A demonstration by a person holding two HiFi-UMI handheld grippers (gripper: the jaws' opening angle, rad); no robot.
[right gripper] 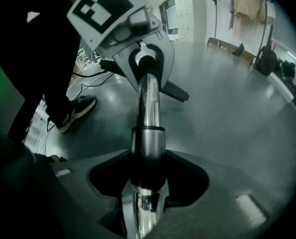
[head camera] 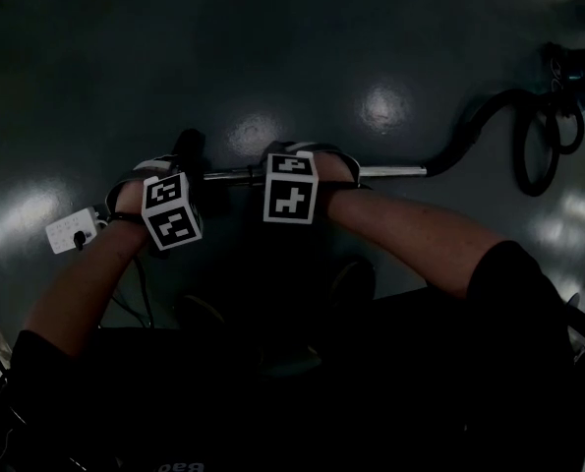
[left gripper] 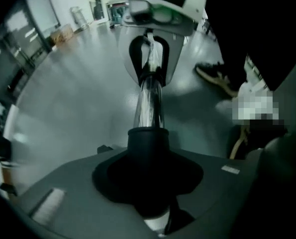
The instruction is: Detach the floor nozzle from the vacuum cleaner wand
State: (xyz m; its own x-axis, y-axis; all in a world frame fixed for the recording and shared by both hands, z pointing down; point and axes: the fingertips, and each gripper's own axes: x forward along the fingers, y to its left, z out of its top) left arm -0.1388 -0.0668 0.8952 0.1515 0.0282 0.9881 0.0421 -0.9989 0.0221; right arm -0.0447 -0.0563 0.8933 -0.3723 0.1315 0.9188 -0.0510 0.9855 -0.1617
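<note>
Left gripper (left gripper: 148, 183) clamped the floor nozzle's black neck (left gripper: 148, 143) between its jaws. Right gripper (right gripper: 147, 183) pinched the chrome wand (right gripper: 148, 103), facing it along that wand. Neck and wand appeared still joined; pulling apart remained.

White power strip (head camera: 73, 232) on floor (head camera: 272, 57); dark sneaker (right gripper: 72, 111).

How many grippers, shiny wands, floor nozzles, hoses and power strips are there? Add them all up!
grippers: 2 (left gripper, right gripper)
wand: 1
floor nozzle: 1
hose: 1
power strip: 1
total: 6
</note>
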